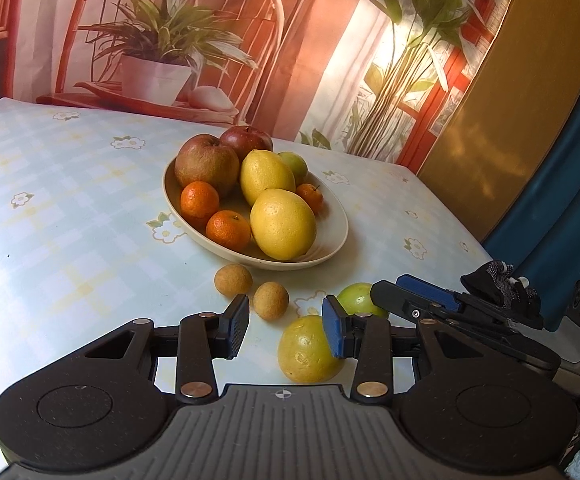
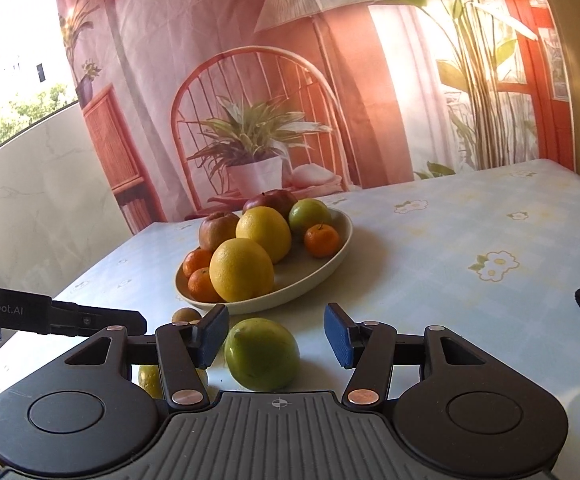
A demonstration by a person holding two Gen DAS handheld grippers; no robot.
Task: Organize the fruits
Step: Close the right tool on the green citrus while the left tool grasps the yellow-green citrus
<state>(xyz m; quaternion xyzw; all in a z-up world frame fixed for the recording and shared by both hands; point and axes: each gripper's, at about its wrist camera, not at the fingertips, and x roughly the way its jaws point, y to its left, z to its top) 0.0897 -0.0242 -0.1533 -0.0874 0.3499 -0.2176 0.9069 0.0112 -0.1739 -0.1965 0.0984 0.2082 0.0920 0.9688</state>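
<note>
A beige oval bowl point(image 1: 335, 240) point(image 2: 331, 262) holds apples, two lemons, several mandarins and a green fruit. On the tablecloth in front of it lie two small brown round fruits point(image 1: 233, 279), a yellow-green fruit point(image 1: 303, 354) point(image 2: 149, 378) and a green fruit point(image 1: 355, 300) point(image 2: 262, 354). My left gripper point(image 1: 286, 330) point(image 2: 140, 322) is open, and the yellow-green fruit lies low by its right pad. My right gripper point(image 2: 277, 336) point(image 1: 385, 290) is open around the green fruit, which sits nearer its left pad with a gap on the right.
The table carries a pale checked cloth with flowers point(image 2: 493, 266). A printed backdrop of a chair and plants point(image 1: 162, 52) hangs behind it. A gloved hand point(image 1: 499, 284) holds the right gripper. The table's right edge point(image 1: 449, 208) runs close to the bowl.
</note>
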